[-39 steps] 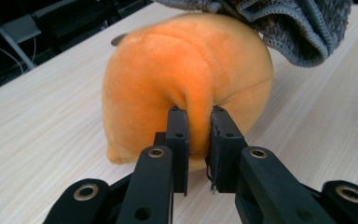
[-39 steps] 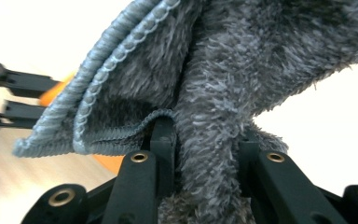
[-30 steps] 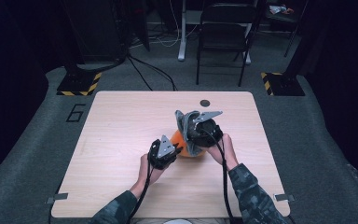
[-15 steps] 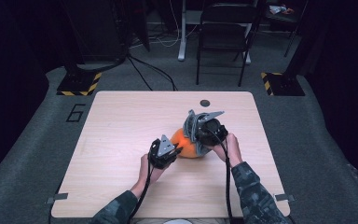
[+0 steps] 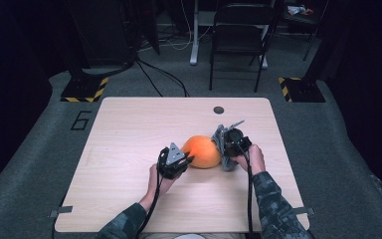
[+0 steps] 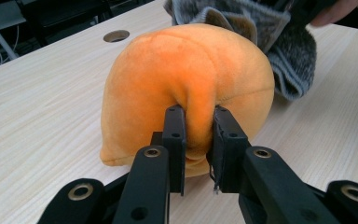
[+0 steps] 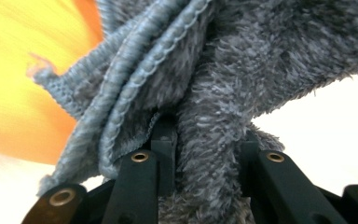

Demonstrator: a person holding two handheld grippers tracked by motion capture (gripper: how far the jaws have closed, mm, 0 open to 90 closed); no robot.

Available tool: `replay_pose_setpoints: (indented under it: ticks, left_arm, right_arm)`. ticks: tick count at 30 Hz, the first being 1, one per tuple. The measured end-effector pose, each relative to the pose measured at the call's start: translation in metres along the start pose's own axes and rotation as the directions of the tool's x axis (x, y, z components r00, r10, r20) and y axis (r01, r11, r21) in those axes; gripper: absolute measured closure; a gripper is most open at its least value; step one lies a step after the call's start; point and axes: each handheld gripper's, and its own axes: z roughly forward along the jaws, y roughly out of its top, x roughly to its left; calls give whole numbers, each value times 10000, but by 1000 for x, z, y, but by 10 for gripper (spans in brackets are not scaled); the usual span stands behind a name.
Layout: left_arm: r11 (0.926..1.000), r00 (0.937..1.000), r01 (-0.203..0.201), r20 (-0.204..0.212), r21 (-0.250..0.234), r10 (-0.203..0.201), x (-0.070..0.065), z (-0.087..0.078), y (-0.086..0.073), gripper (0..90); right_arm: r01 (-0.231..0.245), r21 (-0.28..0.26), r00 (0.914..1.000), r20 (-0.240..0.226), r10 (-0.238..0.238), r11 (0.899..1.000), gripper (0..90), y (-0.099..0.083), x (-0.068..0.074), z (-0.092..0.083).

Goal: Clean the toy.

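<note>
An orange plush ball [image 5: 201, 151] rests on the wooden table [image 5: 129, 129] between my two hands. My left gripper [image 5: 186, 160] is shut on a pinched fold of the orange plush [image 6: 186, 79], its jaws pressing the fabric from both sides. A grey fuzzy cloth [image 5: 223, 144] lies against the ball's right side. My right gripper [image 5: 227, 149] is shut on a bunch of that grey cloth [image 7: 223, 93], with the orange plush [image 7: 14, 79] just behind it. The same grey cloth [image 6: 279, 42] drapes over the ball's far side in the left gripper view.
A round cable hole [image 5: 218, 110] sits near the table's far edge. A black chair [image 5: 241, 40] and cables stand on the carpet beyond the table. Bare wood stretches to the left of my hands.
My right gripper has come down and to the right with the grey cloth, uncovering the orange ball. The left gripper has stayed at the ball's near left side.
</note>
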Motion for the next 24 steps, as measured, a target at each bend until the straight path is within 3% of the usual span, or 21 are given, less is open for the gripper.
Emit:
replay_pose_setpoints:
  ticks: [4, 9, 12, 14, 16, 17, 19, 23, 24]
  left_arm:
    - [9995, 9996, 293, 34, -90, -293, 2, -1, 0, 776]
    - [9970, 9968, 761, 237, -166, -757, 4, -2, 3, 781]
    - [9964, 9962, 833, 286, -186, -827, 1, -2, 4, 781]
    - [9962, 9959, 840, 343, -230, -832, -3, -1, 5, 781]
    - [9969, 9965, 768, 354, -182, -761, -4, -1, 6, 781]
    - [9969, 9965, 767, 350, -175, -761, -4, -1, 5, 781]
    - [9968, 9962, 793, 367, -83, -790, -4, -1, 5, 780]
    - [9971, 9967, 748, 339, -106, -744, -3, -1, 5, 780]
    - [9971, 9966, 753, 352, -82, -749, -2, -1, 5, 781]
  right_arm:
    - [-245, 76, 9995, -192, 246, 9997, 697, -2, -5, 3]
    - [1, -817, 9989, -478, -41, 9967, 702, 7, -2, -25]
    - [229, -1759, 9945, -967, -404, 9841, 702, 15, 11, -49]
    - [509, -2340, 9891, -1224, -814, 9709, 702, 21, 27, -61]
    - [773, -2748, 9839, -1341, -1178, 9584, 701, 24, 41, -64]
    - [953, -2666, 9827, -1284, -1333, 9591, 700, 26, 48, -65]
    - [1764, -2370, 9778, -695, -1978, 9553, 699, 28, 57, -58]
    - [1754, -1948, 9806, -524, -1889, 9650, 699, 25, 51, -51]
    - [1762, -1824, 9830, -186, -1825, 9673, 699, 24, 48, -50]
